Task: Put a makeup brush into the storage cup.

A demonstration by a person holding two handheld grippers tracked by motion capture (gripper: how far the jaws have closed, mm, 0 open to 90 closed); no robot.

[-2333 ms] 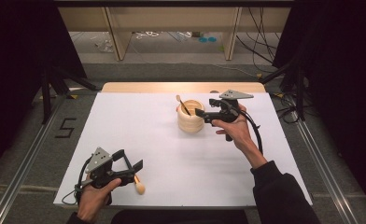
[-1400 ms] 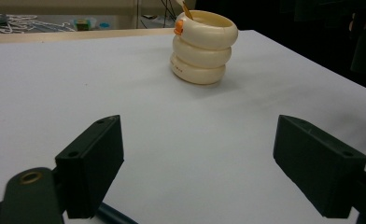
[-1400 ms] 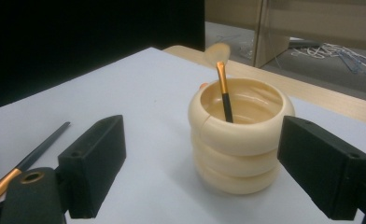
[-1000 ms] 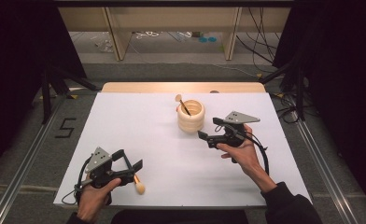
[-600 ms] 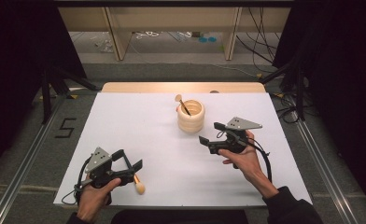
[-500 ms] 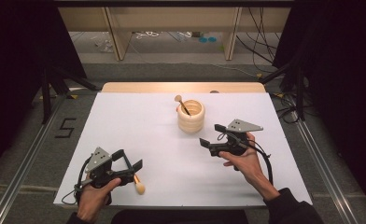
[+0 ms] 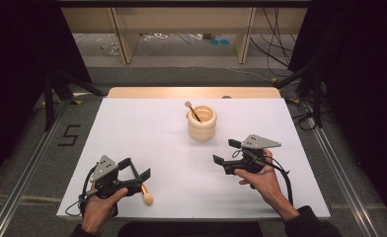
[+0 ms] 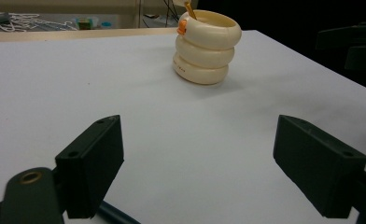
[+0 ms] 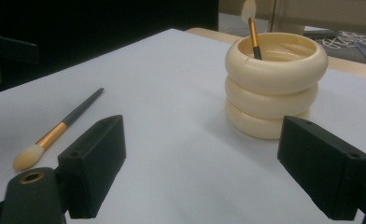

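Cream-coloured and ribbed in three stacked rings, the cup point(image 7: 202, 122) stands upright on the far middle of the white surface point(image 7: 147, 128), with one brush point(image 7: 192, 110) leaning inside it, dark handle down and pale tip above the rim at the cup's far left. In the right tool view the same cup point(image 9: 274, 84) sits ahead and to the right, the brush handle point(image 9: 254, 32) resting against its inner wall. A second brush point(image 7: 145, 194) lies flat on the surface near the front edge, its pale tip pointing toward the person, just beside the left tool point(image 7: 134, 177); whether it touches that tool cannot be told from above. The right tool view shows this loose brush point(image 9: 55, 131) lying at the left, dark handle, gold band, pale tip nearest the camera. The left tool is held low at the front left of the surface, its jaws wide apart and holding nothing; in its own view the cup point(image 8: 207, 46) stands well ahead between the two black jaws. The right tool point(image 7: 226, 152) is held by the person's right hand point(image 7: 260, 175) to the near right of the cup, clear of it, jaws spread wide and gripping nothing. A wooden strip point(image 7: 191, 92) borders the far edge of the surface.
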